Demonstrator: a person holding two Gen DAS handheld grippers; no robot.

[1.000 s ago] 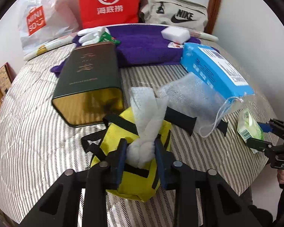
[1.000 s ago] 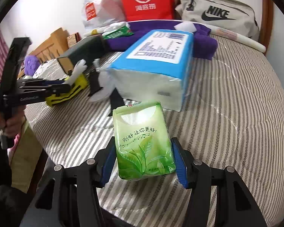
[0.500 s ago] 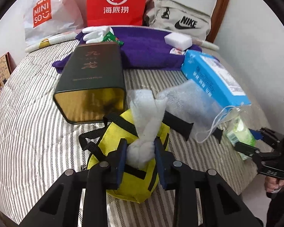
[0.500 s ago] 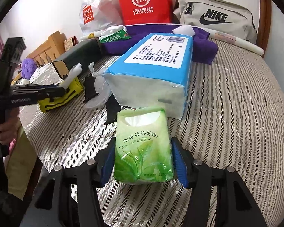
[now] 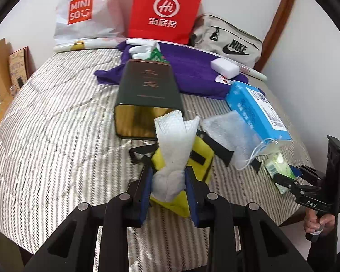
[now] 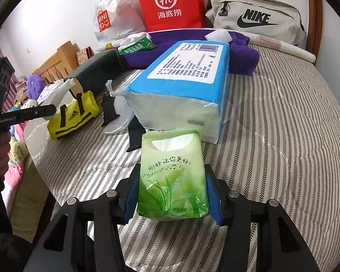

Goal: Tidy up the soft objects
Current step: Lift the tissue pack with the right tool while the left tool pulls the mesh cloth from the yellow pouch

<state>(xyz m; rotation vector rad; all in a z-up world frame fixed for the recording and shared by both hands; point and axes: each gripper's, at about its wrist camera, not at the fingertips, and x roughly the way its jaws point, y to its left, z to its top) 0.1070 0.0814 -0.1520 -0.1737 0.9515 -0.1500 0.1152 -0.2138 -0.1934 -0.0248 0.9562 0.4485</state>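
My left gripper [image 5: 168,182] is shut on a white foam wrap [image 5: 173,145] and holds it above a small yellow bag [image 5: 193,170] on the striped bed. My right gripper [image 6: 172,192] is shut on a green tissue packet [image 6: 171,176], held just above the bed in front of a large blue tissue pack [image 6: 183,83]. In the left wrist view the right gripper [image 5: 290,181] with the green packet [image 5: 280,166] is at the right edge. In the right wrist view the left gripper [image 6: 45,111] is at the left, over the yellow bag [image 6: 74,115].
A dark green tin [image 5: 147,99] lies open toward me. Behind it are a purple towel [image 5: 192,68], a white sponge [image 5: 224,66], white gloves [image 5: 140,47], a red paper bag [image 5: 164,11], a Miniso bag [image 5: 83,13] and a Nike bag [image 5: 229,45]. A clear mesh pouch [image 5: 229,133] lies beside the blue pack [image 5: 256,111].
My left gripper has lifted and drawn back with the foam wrap, now higher above the yellow bag. My right gripper has moved forward with the green packet toward the blue tissue pack.
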